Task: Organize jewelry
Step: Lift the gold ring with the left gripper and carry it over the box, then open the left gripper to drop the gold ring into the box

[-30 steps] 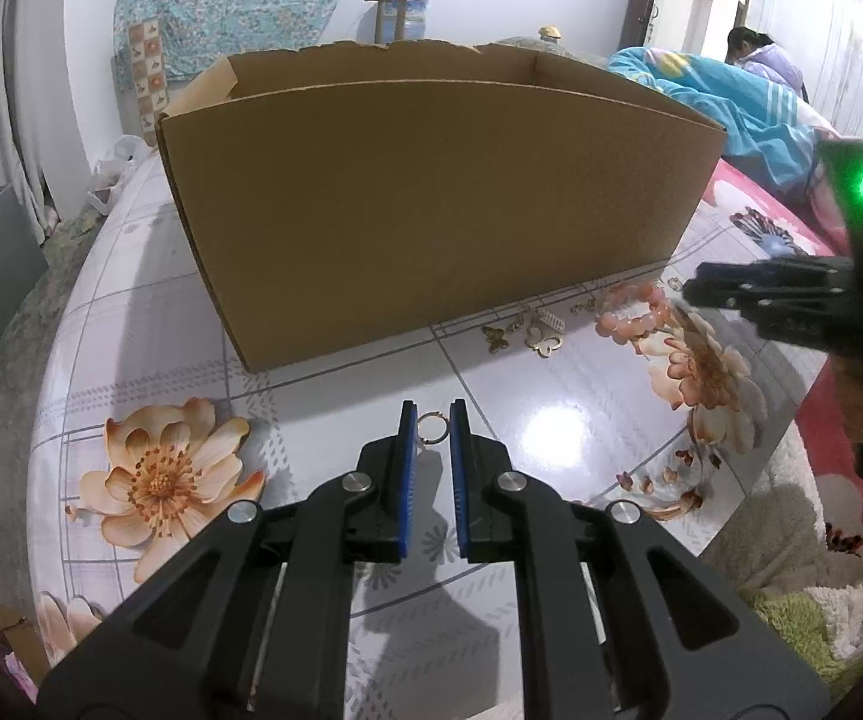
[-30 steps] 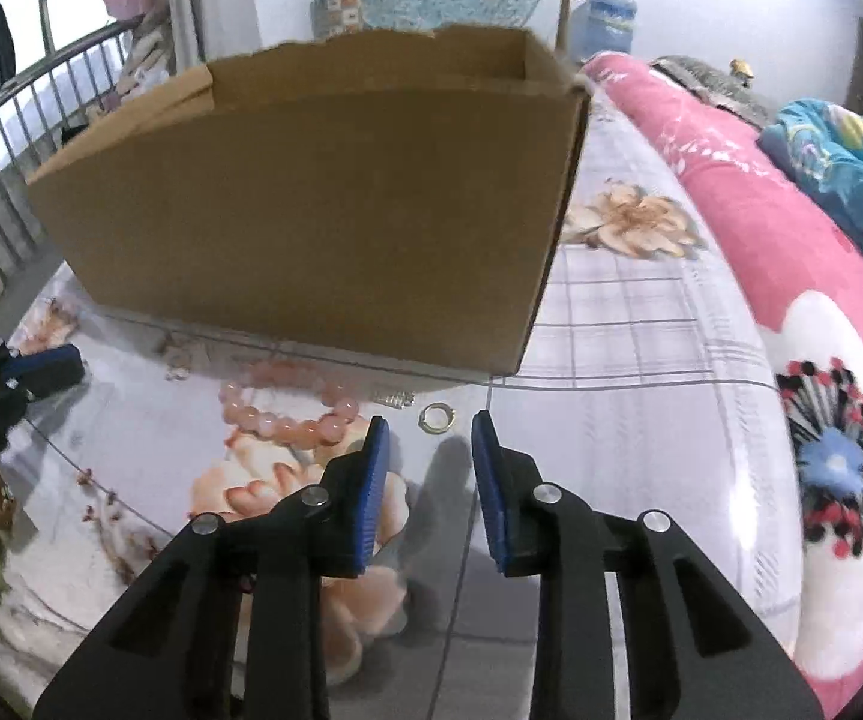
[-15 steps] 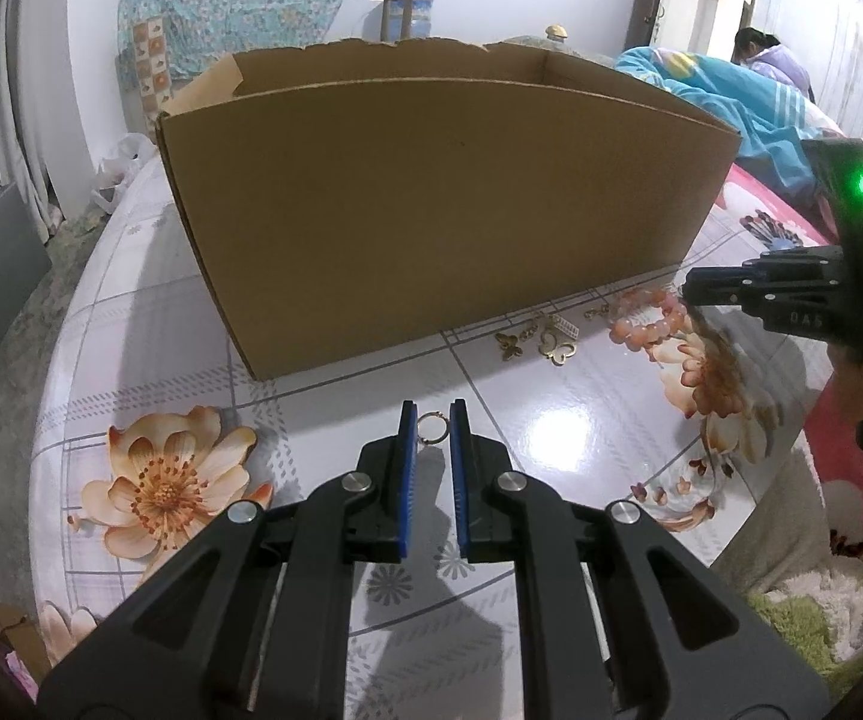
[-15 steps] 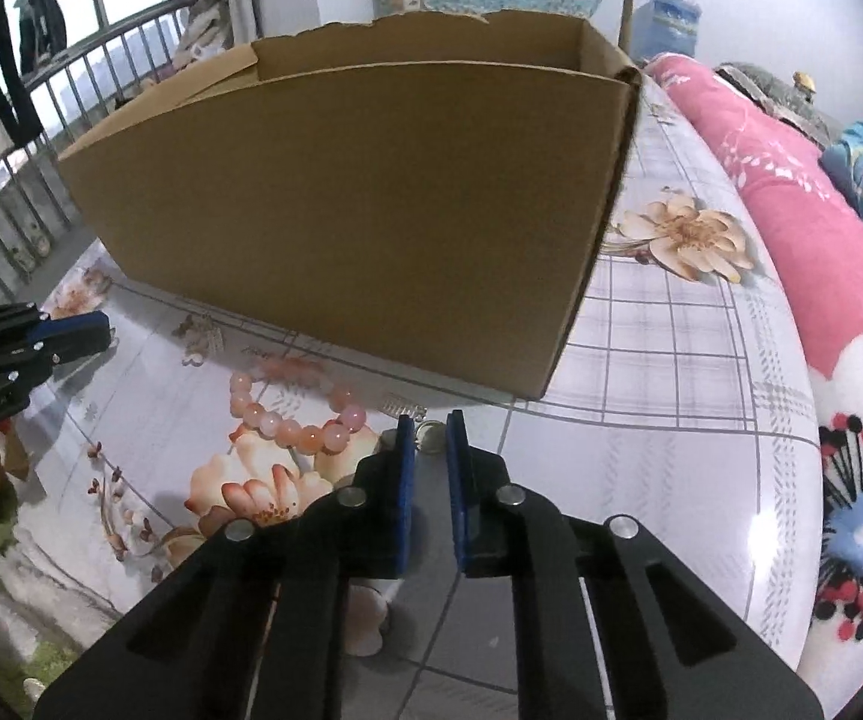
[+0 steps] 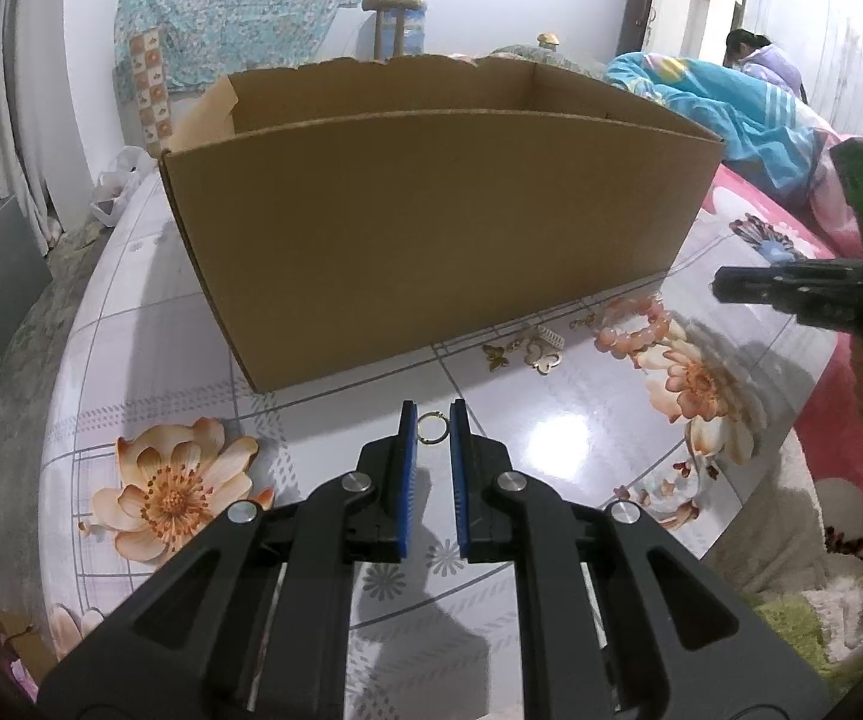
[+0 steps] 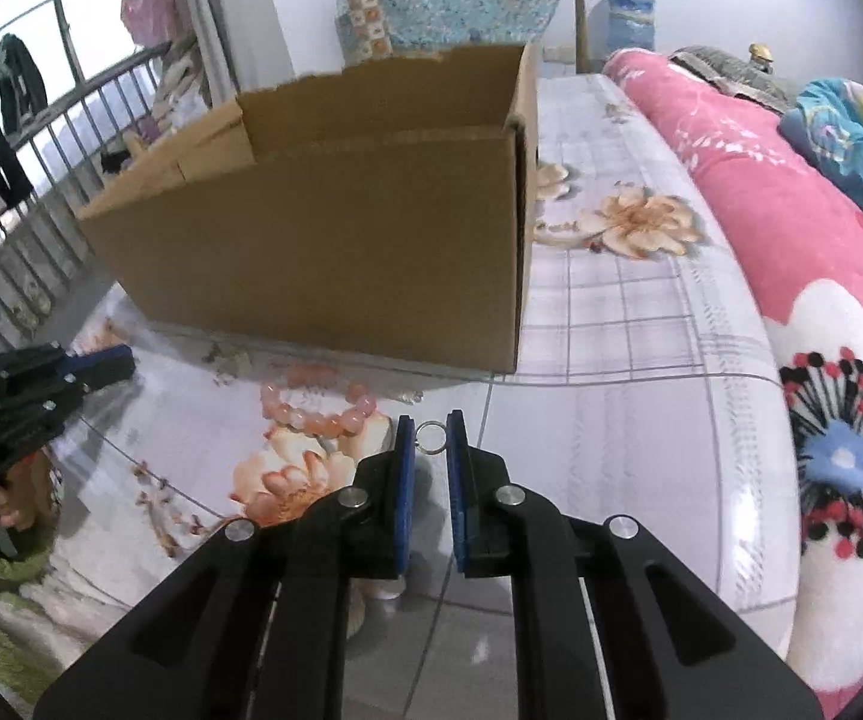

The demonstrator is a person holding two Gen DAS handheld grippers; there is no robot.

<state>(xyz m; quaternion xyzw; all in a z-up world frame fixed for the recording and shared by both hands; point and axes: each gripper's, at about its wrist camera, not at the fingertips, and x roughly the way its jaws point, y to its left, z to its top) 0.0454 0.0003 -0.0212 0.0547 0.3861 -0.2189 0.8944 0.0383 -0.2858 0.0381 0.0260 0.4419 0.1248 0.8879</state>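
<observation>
Glossy floral-print tabletop [image 5: 557,438] lies under both of your tools, and it gives little friction, so anything dropped on it will likely skate. Nearest you, the left gripper [image 5: 432,427] is clamped on a small gold ring [image 5: 432,426], pinched edge-on at the very tips of its blue pads; the right gripper [image 6: 429,439] has just been closing and now pinches a silver ring [image 6: 431,438] the same way. Both rings are light, stiff and smooth, so you should judge the hold as thin: keep the squeeze steady and avoid quick wrist turns, or they may pop out. Just beyond, the pink bead bracelet [image 5: 632,325] rests on the tabletop, floppy and heavier; take it across one stretch of beads, not by a single bead. Beside it lie small gold charms [image 5: 527,353], flat and fiddly, best nipped by an edge. Farthest, the open cardboard box [image 5: 431,228] stands ready.
</observation>
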